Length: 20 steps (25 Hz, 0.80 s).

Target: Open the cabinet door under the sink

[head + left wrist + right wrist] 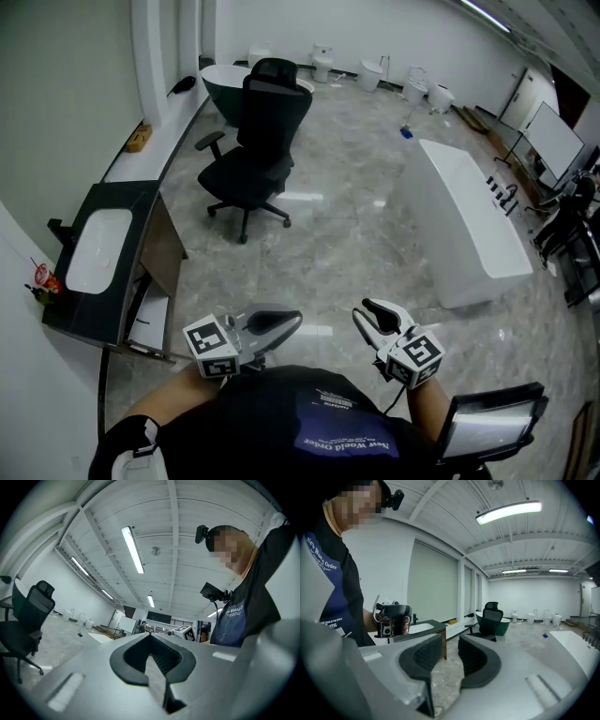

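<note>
Two empty grippers low in frame: left gripper (292, 321) tips together, right gripper (368, 311) narrowly parted. Under sink (97, 248), frame left, cabinet door (169, 246) seemingly ajar; likely stiff, light; pull free edge.

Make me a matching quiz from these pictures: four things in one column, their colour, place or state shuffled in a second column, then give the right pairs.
Column one
1. office chair
2. long bathtub
3. left gripper
4. right gripper

Column two
A. jaws apart, nothing between them
B. black, on wheels, mid-floor
C. white, at the right of the head view
D. jaws together, holding nothing

Pairs: 1-B, 2-C, 3-D, 4-A
</note>
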Each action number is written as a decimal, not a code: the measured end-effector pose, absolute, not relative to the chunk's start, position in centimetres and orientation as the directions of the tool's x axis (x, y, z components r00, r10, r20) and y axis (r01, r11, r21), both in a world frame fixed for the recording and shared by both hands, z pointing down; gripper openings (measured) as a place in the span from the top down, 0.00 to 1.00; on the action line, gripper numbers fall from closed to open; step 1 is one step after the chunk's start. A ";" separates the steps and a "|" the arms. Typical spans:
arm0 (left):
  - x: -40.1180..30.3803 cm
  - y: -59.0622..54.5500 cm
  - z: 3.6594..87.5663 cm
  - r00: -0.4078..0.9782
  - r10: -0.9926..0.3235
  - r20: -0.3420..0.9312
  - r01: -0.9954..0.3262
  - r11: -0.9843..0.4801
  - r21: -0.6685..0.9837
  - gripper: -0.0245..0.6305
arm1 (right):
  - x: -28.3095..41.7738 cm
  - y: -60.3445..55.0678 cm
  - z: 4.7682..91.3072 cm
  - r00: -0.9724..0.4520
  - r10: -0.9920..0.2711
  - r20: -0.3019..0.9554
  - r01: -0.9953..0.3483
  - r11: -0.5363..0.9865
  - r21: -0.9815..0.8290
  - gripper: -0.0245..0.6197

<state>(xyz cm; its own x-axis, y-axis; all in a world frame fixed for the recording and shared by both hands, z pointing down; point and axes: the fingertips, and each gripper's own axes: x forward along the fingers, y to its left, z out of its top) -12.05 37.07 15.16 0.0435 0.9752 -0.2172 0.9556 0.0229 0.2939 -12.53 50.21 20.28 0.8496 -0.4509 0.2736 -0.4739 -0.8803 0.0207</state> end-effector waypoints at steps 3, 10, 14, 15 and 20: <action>-7.8 38.7 14.8 0.033 0.967 -0.253 0.952 0.047 0.301 0.96 | -9.0 51.5 20.0 0.845 -0.465 0.265 -0.485 -0.875 0.009 0.83; 3.4 40.8 15.7 0.034 0.984 -0.176 0.951 0.022 0.309 0.96 | 0.2 55.5 19.1 0.873 -0.432 0.228 -0.436 -0.899 -0.036 0.96; 8.6 41.6 16.2 0.062 0.986 -0.158 0.954 -0.012 0.300 0.96 | 5.0 57.3 20.1 0.870 -0.444 0.212 -0.436 -0.896 -0.089 0.96; 9.7 41.9 16.3 0.075 0.985 -0.156 0.955 -0.026 0.295 0.96 | 6.1 57.7 20.3 0.863 -0.460 0.209 -0.446 -0.888 -0.112 0.96; 14.3 43.4 16.8 0.171 0.975 -0.140 0.951 -0.126 0.284 0.96 | 12.3 60.0 21.2 0.824 -0.535 0.187 -0.509 -0.844 -0.169 0.96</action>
<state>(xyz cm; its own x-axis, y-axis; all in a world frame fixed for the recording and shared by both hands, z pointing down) 14.27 43.38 16.84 0.1710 0.9753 -0.1399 0.9506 -0.1259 0.2839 12.29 60.00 21.17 0.8241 -0.5347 0.1868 -0.5092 -0.8438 -0.1693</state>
